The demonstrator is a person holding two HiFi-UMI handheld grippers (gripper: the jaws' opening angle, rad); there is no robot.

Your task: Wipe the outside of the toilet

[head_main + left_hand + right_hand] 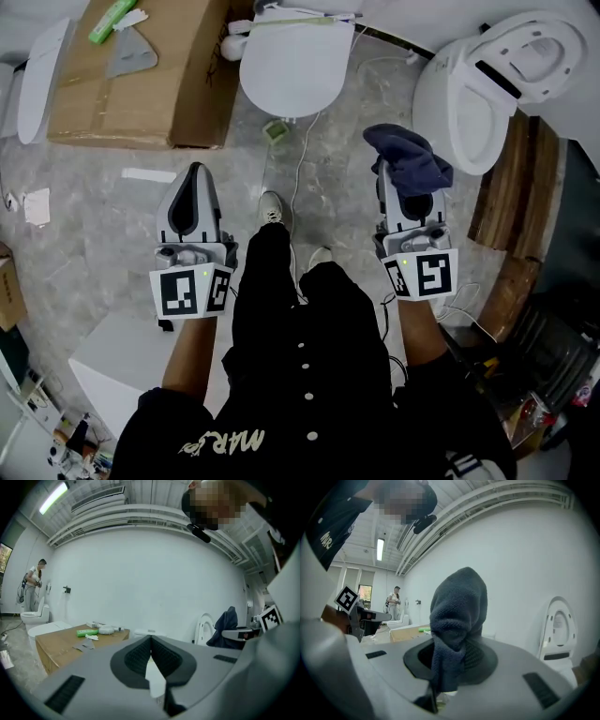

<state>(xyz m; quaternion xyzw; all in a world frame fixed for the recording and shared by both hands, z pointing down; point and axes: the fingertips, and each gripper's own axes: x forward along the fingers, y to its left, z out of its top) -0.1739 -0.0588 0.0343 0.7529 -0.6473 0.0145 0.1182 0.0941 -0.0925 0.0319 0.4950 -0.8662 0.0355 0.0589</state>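
- Your right gripper (395, 187) was clamped on a dark blue cloth (406, 157). The right gripper view showed the cloth pinched between the pads and bunched into a wad above the jaws.
- Your left gripper (195, 172) had its jaws pressed together with nothing between them, and it pointed at the bare floor (122, 234).
- Two toilets stood ahead of you. The closed-lid toilet (291, 56) was straight in front, and the open-seat toilet (473, 94) was to your right, nearer the cloth.
- The cloth touched neither of them, so I judged that you were at the approach step, with the cloth in hand and no wiping begun.
- The open-seat toilet looked like the likelier target, though the views did not settle that.
- The next move called for carrying the wad to that toilet's outer shell and pressing it flat before stroking. Only the bunched top would have met the porcelain, so you would have needed to tilt the gripper to keep the hard jaw tips off the glaze.
- The cardboard box (141, 84) at your left was well apart and out of the way.
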